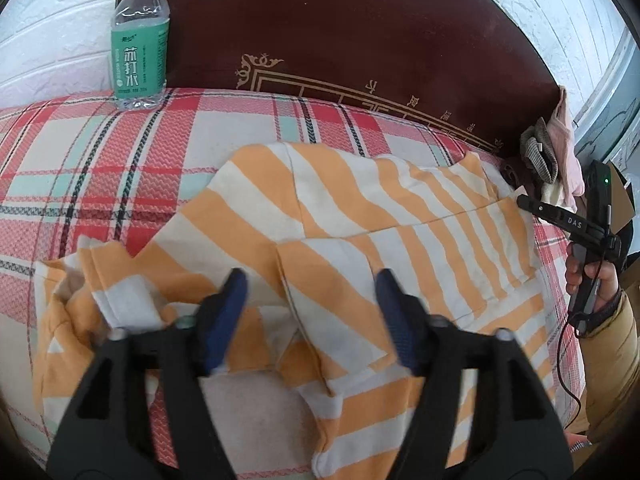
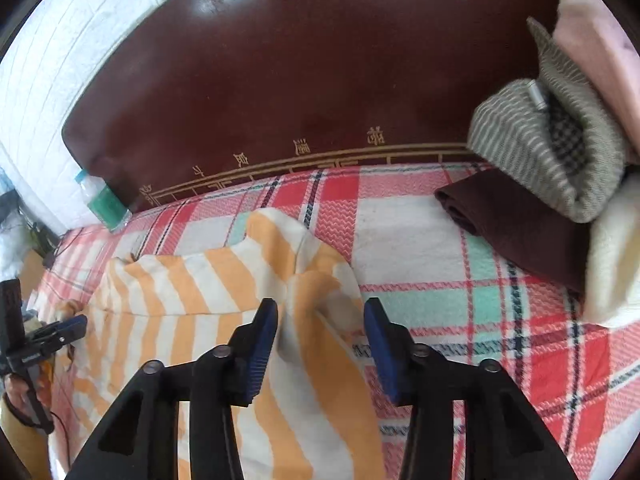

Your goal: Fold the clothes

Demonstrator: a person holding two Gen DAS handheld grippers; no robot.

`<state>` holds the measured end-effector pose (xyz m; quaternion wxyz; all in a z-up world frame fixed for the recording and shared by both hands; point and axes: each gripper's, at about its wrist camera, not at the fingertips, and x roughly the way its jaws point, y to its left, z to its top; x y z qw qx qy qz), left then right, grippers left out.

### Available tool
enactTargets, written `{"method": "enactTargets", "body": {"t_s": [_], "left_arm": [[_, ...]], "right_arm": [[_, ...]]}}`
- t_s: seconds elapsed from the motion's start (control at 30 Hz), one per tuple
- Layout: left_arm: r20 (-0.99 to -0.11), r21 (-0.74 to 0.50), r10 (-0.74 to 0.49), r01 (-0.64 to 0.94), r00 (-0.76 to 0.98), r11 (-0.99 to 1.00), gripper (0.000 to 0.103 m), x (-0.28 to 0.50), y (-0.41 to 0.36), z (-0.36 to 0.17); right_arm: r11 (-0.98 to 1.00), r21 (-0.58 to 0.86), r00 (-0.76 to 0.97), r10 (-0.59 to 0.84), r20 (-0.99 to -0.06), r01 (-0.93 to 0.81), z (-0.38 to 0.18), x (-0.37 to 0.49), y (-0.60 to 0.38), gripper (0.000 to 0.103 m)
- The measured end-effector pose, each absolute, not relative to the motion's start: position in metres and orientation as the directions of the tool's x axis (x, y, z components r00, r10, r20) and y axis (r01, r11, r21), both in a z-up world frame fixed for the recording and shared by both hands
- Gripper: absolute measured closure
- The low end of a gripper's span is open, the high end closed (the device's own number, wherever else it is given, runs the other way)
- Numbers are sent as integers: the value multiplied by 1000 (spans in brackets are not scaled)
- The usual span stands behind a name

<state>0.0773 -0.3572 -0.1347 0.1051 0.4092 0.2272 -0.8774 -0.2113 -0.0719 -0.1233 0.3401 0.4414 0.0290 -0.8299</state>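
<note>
An orange-and-white striped garment (image 1: 360,220) (image 2: 192,280) lies partly folded and creased on a red plaid bed sheet (image 1: 100,160) (image 2: 480,312). My left gripper (image 1: 310,280) hovers over its near part with the jaws open and no cloth pinched between them. My right gripper (image 2: 320,306) stands open at the garment's right end, where a raised ridge of the striped cloth sits between the blue pads without being squeezed. Each gripper shows in the other's view: the right gripper (image 1: 560,216) in a hand at the far edge, the left gripper (image 2: 68,330) low on the left.
A water bottle (image 1: 138,40) (image 2: 104,204) with a green label stands at the sheet's back corner, against a dark red headboard (image 1: 320,20) (image 2: 300,80). A pile of clothes (image 2: 540,140) and a folded brown cloth (image 2: 512,220) lie at the right.
</note>
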Motion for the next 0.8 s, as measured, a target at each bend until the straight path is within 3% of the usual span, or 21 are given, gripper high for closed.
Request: {"method": "enactTargets", "body": {"t_s": [0.13, 0.17, 0.23, 0.27, 0.4, 0.63, 0.73, 0.77, 0.8], "left_arm": [[-784, -278, 18, 325, -621, -904, 24, 71, -347, -138], [-792, -273, 22, 322, -611, -907, 29, 68, -345, -141], [-809, -234, 5, 313, -588, -921, 56, 61, -338, -144], [-818, -208, -14, 318, -575, -925, 80, 58, -336, -146], [-789, -183, -71, 343, -611, -921, 89, 55, -335, -133], [-761, -206, -87, 368, -643, -907, 87, 57, -350, -122], [-756, -225, -98, 398, -647, -889, 62, 73, -358, -124], [-744, -229, -117, 416, -658, -880, 41, 82, -362, -120], [-727, -225, -146, 434, -671, -873, 29, 94, -364, -115]], "right_arm": [[-738, 236, -395, -569, -721, 632, -108, -191, -71, 53], [-732, 235, -394, -575, -717, 639, -106, -186, -72, 53], [-718, 245, -378, -587, -715, 652, -107, -175, -76, 53], [-709, 254, -364, -594, -717, 658, -108, -171, -78, 53], [-685, 255, -333, -602, -726, 683, -114, -153, -86, 53], [-630, 245, -249, -590, -768, 737, -138, -127, -113, 53], [-615, 236, -220, -573, -790, 753, -150, -118, -126, 53], [-610, 237, -213, -572, -792, 756, -153, -116, -128, 52], [-606, 237, -210, -573, -792, 759, -154, -114, -130, 45]]}}
